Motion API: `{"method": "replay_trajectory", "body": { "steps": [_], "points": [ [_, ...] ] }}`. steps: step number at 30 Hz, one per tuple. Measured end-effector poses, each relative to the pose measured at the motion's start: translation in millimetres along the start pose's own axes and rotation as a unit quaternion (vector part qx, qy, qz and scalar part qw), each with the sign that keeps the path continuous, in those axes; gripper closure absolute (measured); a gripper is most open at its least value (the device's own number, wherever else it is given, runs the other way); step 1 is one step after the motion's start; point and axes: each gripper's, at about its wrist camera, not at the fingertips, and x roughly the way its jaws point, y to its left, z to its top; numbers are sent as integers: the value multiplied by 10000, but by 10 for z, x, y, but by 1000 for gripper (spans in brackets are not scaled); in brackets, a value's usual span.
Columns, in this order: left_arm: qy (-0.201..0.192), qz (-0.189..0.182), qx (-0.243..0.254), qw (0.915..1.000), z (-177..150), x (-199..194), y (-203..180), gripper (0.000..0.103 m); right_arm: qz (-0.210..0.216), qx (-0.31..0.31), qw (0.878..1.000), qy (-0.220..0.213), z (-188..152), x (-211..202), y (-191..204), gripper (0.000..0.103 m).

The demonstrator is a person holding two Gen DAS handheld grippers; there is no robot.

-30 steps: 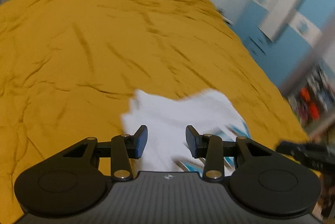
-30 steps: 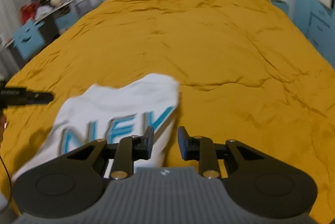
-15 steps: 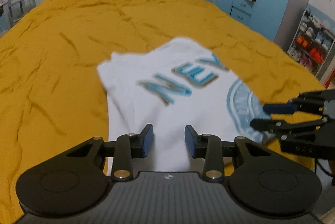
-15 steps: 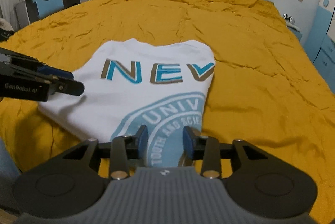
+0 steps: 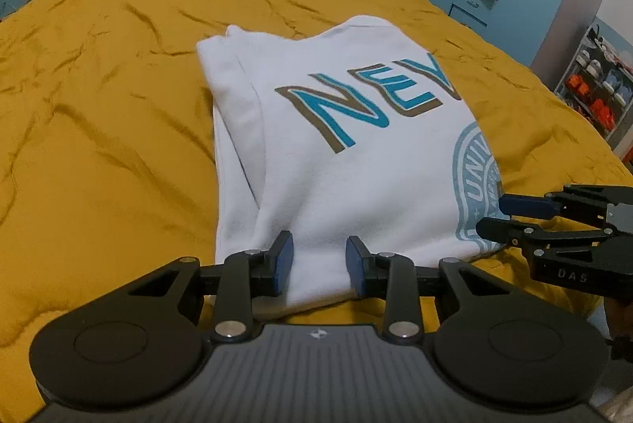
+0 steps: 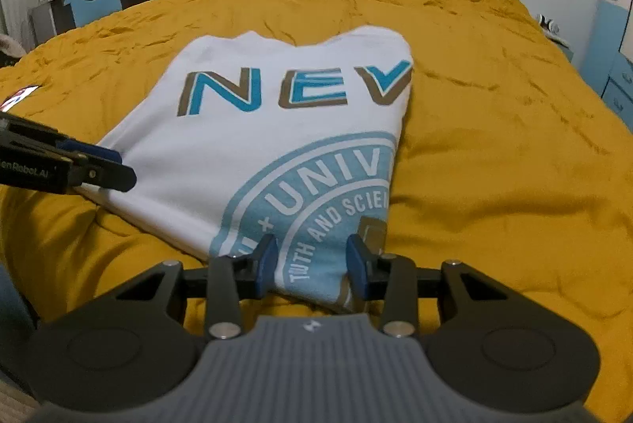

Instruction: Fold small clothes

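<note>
White T-shirt lies folded on the yellow bedspread, its lettering cut off at the fold (only "NEV" and part of a round seal show). Left hand-held gripper and right hand-held gripper both stand open, each straddling the shirt's near hem without pinching it.

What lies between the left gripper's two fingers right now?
In the left wrist view, the near hem of the white T-shirt lies between the open fingers of the left gripper, over the yellow bedspread.
</note>
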Motion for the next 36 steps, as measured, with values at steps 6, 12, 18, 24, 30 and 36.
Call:
{"method": "replay_trajectory", "body": {
  "steps": [6,12,18,24,30,36],
  "points": [
    [-86,-31,51,9999,-37,54,38,65,37,-56,9999,-87,-64,63,-31,68],
    [-244,-137,120,9995,-16,-139,29,65,165,30,9999,-25,105,-114,-93,68],
    [-422,-121,113,9990,110,-396,-27,59,325,217,9992,118,388,-401,-183,48],
    [-1024,384,423,9931,380,-758,-225,50,184,284,9986,-402,783,-818,-225,35],
    [-2039,719,378,9756,722,-1168,-397,17,-278,289,9914,-1244,1176,-1283,-187,22],
    [-2605,1231,377,9569,908,-1376,-649,0,-927,381,9782,-1819,1288,-1607,4,22]
  ]
}}
